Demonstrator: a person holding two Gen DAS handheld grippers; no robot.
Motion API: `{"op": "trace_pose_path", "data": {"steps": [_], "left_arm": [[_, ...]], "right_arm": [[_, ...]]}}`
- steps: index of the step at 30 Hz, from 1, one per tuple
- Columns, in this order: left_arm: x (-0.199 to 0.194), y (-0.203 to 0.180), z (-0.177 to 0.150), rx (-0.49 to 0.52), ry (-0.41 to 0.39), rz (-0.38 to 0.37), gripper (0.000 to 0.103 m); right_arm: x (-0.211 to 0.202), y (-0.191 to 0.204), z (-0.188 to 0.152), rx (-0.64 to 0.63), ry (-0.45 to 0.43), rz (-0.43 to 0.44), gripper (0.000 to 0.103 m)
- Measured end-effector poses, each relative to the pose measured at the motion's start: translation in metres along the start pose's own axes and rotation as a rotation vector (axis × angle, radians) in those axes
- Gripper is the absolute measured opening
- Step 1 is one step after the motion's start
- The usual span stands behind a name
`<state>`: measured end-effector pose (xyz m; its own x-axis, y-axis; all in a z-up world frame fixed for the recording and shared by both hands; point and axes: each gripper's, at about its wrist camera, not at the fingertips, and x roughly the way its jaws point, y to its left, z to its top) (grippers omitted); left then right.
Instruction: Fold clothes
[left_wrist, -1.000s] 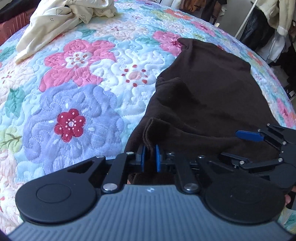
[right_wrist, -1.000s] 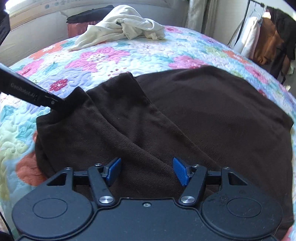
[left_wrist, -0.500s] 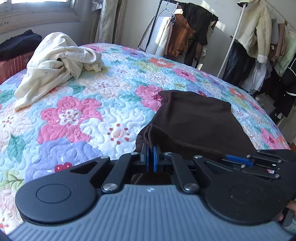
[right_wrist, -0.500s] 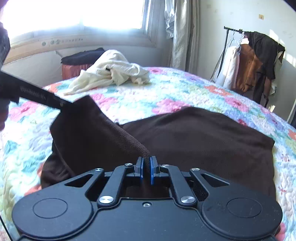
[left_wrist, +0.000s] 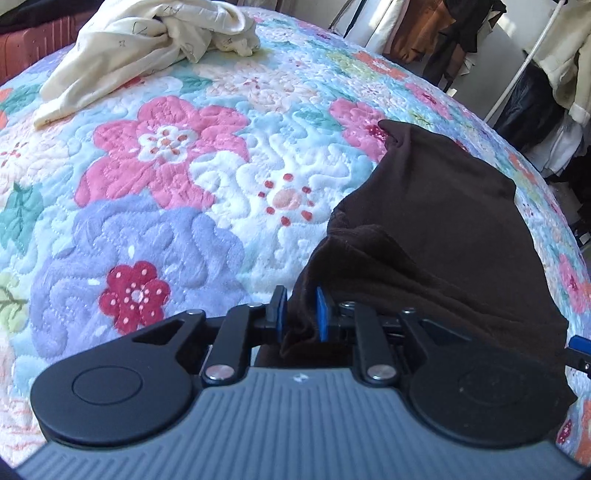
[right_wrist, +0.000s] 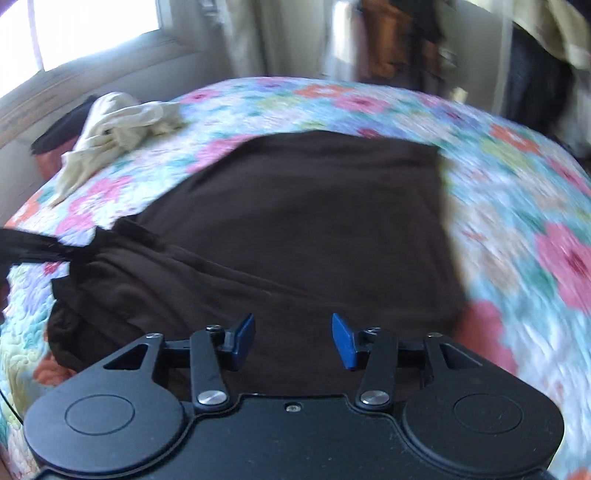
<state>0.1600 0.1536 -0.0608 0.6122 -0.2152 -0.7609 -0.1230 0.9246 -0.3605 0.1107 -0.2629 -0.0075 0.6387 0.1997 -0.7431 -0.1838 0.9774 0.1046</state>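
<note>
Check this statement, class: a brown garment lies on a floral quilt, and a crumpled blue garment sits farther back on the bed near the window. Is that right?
Not quite. The crumpled garment farther back is cream, not blue, as the left wrist view shows clearly. The rest holds: the brown garment lies on the floral quilt.

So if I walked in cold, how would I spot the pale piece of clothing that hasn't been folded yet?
Start at the bed with the flowered quilt. At its far end, near the window side, lies the cream garment, crumpled in a loose heap. It is the only light-coloured piece on the quilt; the brown garment is dark, spread much flatter, and lies close to the tongs.
</note>
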Motion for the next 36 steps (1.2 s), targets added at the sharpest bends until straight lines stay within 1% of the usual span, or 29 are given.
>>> {"op": "trace_pose_path", "data": {"steps": [1,4,5,8,10,12,13,14,15,16,18,19,20,22,23,24,25,26,27,29,31,32,33,34,35,36], "left_arm": [[-0.003,0.005,-0.002,-0.022,0.015,-0.012,0.033],[-0.012,0.02,-0.01,-0.094,0.066,-0.058,0.037],[-0.015,0.023,-0.013,-0.115,0.082,-0.068,0.043],[-0.02,0.026,-0.02,-0.152,0.123,-0.093,0.044],[-0.02,0.023,-0.023,-0.15,0.145,-0.102,0.049],[-0.021,0.02,-0.027,-0.15,0.165,-0.108,0.055],[-0.02,0.019,-0.03,-0.156,0.173,-0.118,0.056],[-0.019,0.018,-0.032,-0.169,0.185,-0.129,0.06],[-0.016,0.017,-0.034,-0.184,0.2,-0.139,0.065],[-0.013,0.016,-0.037,-0.198,0.212,-0.144,0.068],[-0.007,0.013,-0.041,-0.212,0.218,-0.146,0.08],[-0.005,0.011,-0.042,-0.213,0.216,-0.149,0.084],[-0.004,0.009,-0.042,-0.213,0.213,-0.152,0.089],[-0.006,0.002,-0.043,-0.192,0.199,-0.129,0.086],[-0.006,-0.003,-0.044,-0.162,0.193,-0.121,0.066],[-0.007,-0.007,-0.045,-0.129,0.187,-0.115,0.039],[-0.006,-0.009,-0.045,-0.107,0.188,-0.108,0.032],[-0.005,-0.009,-0.044,-0.109,0.182,-0.106,0.028],[-0.005,-0.008,-0.044,-0.116,0.174,-0.106,0.027],[-0.004,-0.003,-0.042,-0.161,0.165,-0.138,0.027],[-0.002,0.004,-0.042,-0.215,0.168,-0.174,0.033],[0.0,0.006,-0.042,-0.232,0.172,-0.19,0.042],[0.002,0.008,-0.043,-0.247,0.175,-0.206,0.045],[0.003,0.009,-0.043,-0.268,0.162,-0.21,0.045],[0.004,0.011,-0.044,-0.29,0.145,-0.211,0.04],[0.004,0.012,-0.043,-0.305,0.103,-0.195,0.023]], "right_arm": [[-0.007,-0.015,-0.007,0.058,0.004,-0.016,0.057],[-0.022,-0.055,-0.029,0.22,0.025,-0.033,0.058],[-0.024,-0.066,-0.037,0.266,0.035,-0.035,0.058],[-0.025,-0.083,-0.052,0.365,0.05,-0.04,0.058],[-0.023,-0.089,-0.059,0.407,0.062,-0.021,0.059],[-0.019,-0.091,-0.065,0.441,0.092,0.023,0.06],[-0.017,-0.091,-0.069,0.459,0.11,0.055,0.06],[-0.014,-0.09,-0.074,0.481,0.132,0.097,0.061],[-0.011,-0.088,-0.079,0.503,0.155,0.144,0.061],[-0.007,-0.086,-0.085,0.528,0.179,0.189,0.062],[0.003,-0.08,-0.096,0.58,0.228,0.277,0.063],[0.007,-0.076,-0.101,0.599,0.238,0.311,0.068],[0.009,-0.072,-0.104,0.606,0.229,0.322,0.074],[0.012,-0.064,-0.106,0.597,0.201,0.327,0.079],[0.013,-0.063,-0.104,0.598,0.18,0.324,0.079],[0.013,-0.064,-0.103,0.605,0.154,0.321,0.079],[0.014,-0.064,-0.101,0.612,0.128,0.318,0.079],[0.015,-0.066,-0.099,0.63,0.106,0.321,0.079],[0.016,-0.068,-0.099,0.656,0.085,0.328,0.079],[0.018,-0.073,-0.097,0.695,0.046,0.342,0.079],[0.018,-0.071,-0.095,0.691,0.008,0.345,0.077],[0.018,-0.07,-0.094,0.677,-0.003,0.34,0.07],[0.019,-0.068,-0.092,0.659,-0.009,0.327,0.063],[0.019,-0.066,-0.09,0.637,-0.016,0.316,0.043],[0.02,-0.064,-0.088,0.613,-0.024,0.313,0.021],[0.019,-0.067,-0.086,0.596,-0.035,0.318,0.015]]}}
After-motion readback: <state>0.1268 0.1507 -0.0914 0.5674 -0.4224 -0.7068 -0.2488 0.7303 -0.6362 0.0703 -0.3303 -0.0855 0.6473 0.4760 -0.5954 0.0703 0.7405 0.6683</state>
